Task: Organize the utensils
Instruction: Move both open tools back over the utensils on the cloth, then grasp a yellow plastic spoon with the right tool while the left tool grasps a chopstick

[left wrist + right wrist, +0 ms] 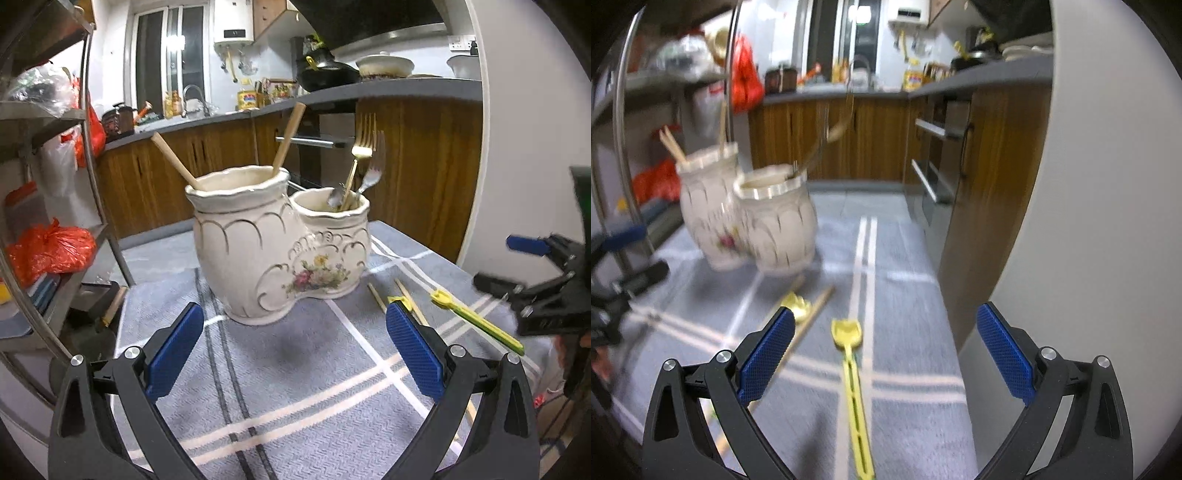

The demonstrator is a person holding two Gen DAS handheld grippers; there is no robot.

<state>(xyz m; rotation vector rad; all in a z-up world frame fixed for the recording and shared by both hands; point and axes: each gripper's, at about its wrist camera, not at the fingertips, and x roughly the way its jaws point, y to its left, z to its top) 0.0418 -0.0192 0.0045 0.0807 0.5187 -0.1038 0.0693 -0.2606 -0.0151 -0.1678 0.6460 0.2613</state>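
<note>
Your left tool (294, 349) hangs with its jaws wide apart and nothing between them, above the grey striped cloth (314, 369) on the worktop. Just beyond stands the cream holder (273, 251): two chopsticks (288, 140) lean in its taller left pot, and forks (364, 147) and a spoon stand in the lower right pot. Near right on the cloth lie more chopsticks (378, 299) and a yellow utensil (476, 317). Your right tool (517, 266) shows at the right edge, blurred.
</note>
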